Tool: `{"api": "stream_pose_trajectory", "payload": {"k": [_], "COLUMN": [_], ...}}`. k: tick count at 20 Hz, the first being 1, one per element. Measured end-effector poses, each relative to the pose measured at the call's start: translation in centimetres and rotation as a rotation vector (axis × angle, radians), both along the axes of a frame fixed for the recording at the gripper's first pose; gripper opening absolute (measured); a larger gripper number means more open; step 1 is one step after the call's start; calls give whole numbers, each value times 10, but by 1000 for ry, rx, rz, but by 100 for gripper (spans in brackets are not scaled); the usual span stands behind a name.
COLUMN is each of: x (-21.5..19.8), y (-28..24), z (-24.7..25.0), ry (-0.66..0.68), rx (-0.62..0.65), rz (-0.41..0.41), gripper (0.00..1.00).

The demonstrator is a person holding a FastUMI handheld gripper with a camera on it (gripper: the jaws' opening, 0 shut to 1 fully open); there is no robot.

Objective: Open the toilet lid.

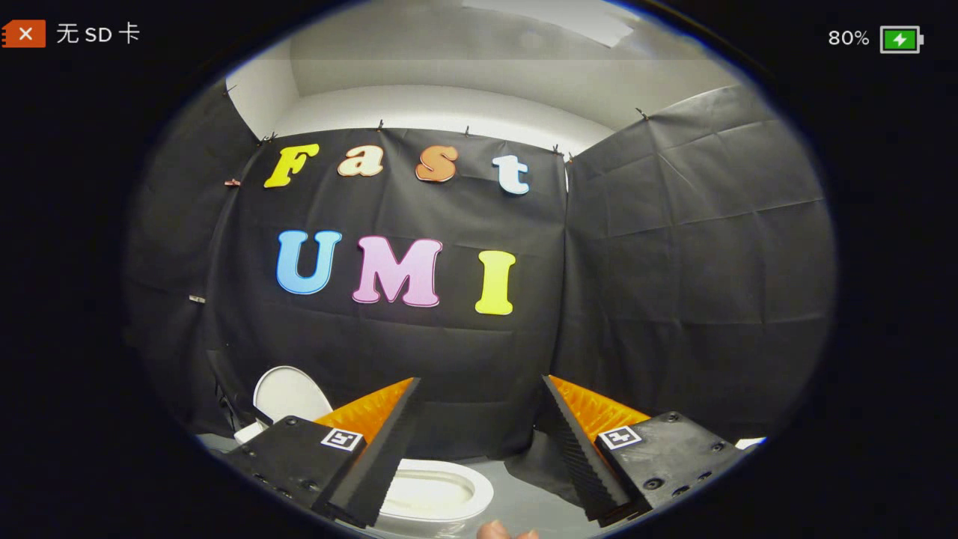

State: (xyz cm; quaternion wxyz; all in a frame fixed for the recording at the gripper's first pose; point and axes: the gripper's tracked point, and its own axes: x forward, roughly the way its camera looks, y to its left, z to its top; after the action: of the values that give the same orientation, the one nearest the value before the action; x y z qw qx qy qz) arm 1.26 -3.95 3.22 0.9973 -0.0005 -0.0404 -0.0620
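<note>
The white toilet sits low, below and between my fingers. Its lid (288,393) stands upright, raised behind the left finger against the black cloth wall. The seat ring and open bowl (438,490) show between the fingers, nearer the left one. My gripper (479,389) is open, held well above the toilet with its fingers spread wide and nothing between them. A bit of a person's hand (505,531) shows at the very bottom, under the gripper.
Black cloth walls (673,262) close the booth at the back and on both sides, hanging down to the grey floor (524,494). A white wall and ceiling rise above the cloth.
</note>
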Motion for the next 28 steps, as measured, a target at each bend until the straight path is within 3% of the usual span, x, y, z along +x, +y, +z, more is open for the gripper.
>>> {"api": "stream_pose_trajectory", "payload": {"k": [28], "x": [-2], "y": [19], "z": [-9], "ry": [15], "rx": [2], "rz": [23], "gripper": [98]}}
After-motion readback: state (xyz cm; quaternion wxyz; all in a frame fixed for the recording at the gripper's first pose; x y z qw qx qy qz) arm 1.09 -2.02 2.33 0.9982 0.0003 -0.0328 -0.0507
